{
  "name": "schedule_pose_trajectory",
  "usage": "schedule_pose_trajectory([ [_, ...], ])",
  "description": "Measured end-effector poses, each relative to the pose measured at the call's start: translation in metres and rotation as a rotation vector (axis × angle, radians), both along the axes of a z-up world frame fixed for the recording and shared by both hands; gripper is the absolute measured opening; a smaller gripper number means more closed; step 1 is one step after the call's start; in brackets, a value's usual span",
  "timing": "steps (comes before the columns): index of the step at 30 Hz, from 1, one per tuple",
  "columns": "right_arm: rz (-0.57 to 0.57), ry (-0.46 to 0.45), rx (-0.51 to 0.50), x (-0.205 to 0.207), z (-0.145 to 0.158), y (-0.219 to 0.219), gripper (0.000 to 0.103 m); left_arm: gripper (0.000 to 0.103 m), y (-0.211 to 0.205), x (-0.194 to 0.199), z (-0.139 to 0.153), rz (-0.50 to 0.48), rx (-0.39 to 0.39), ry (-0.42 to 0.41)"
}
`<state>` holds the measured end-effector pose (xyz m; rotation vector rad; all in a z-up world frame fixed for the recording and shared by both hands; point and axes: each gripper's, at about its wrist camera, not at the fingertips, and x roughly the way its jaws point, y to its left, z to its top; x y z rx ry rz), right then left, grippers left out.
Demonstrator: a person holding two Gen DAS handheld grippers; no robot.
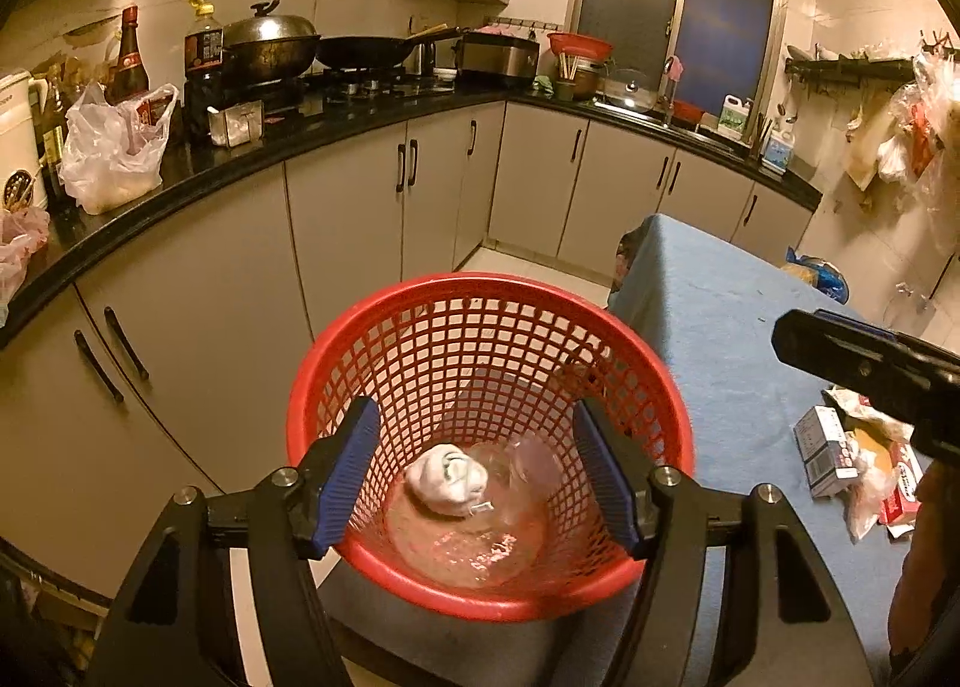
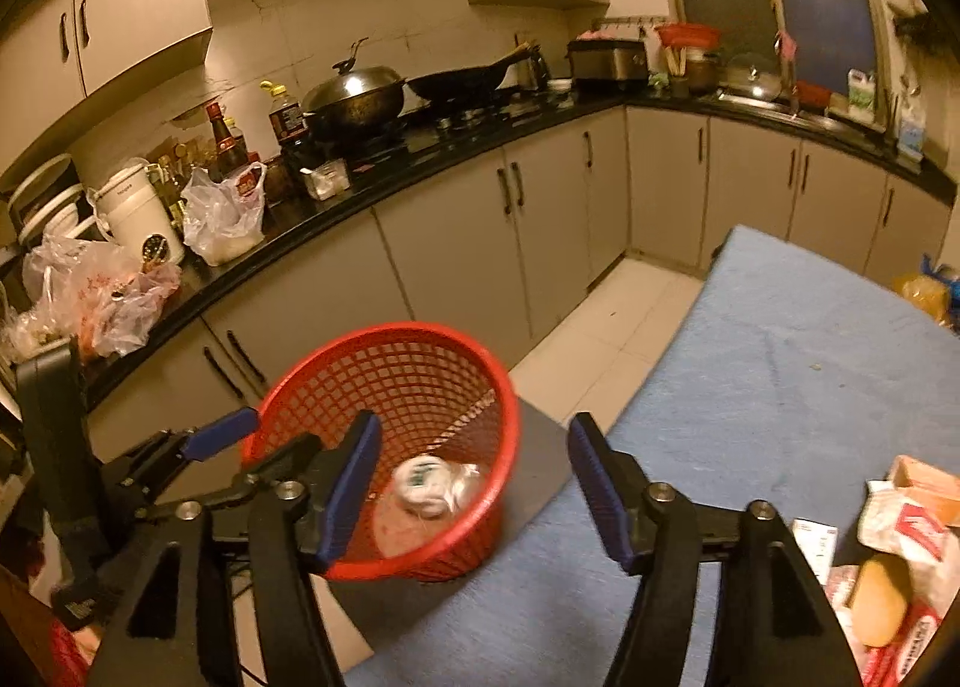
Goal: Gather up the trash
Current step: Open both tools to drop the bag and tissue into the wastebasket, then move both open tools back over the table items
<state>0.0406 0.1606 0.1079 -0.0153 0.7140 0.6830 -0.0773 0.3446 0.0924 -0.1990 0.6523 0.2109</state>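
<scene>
we judge the job partly done: a crumpled wrapper lies in the red basket at lower centre. both grippers, left and right, gape empty. more trash waits lower right on the bench.

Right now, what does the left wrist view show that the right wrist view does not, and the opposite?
Only the left wrist view shows the rack with hanging bags on the far wall, and the right tongs from the side.

Only the right wrist view shows the potato in the litter on the table, and the left tongs at the basket's rim.

Both show the red basket holding a crumpled white wrapper, the blue table, and each view's own tongs open and empty.
</scene>
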Motion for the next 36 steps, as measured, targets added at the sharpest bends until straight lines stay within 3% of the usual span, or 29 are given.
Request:
schedule_pose_trajectory([
  [9,-0.082,-0.081,-0.066,-0.026,0.001,-0.037,0.079,0.069,-0.033,-0.021,0.011,-0.023,0.029,-0.033],
  [19,-0.175,-0.139,-0.148,-0.055,-0.011,-0.087,0.083,0.069,-0.084,-0.037,-0.003,-0.087,0.026,-0.014],
  [36,-0.292,-0.078,-0.196,-0.088,-0.049,-0.171,0.083,0.069,-0.18,-0.036,-0.037,-0.247,0.036,0.07],
])
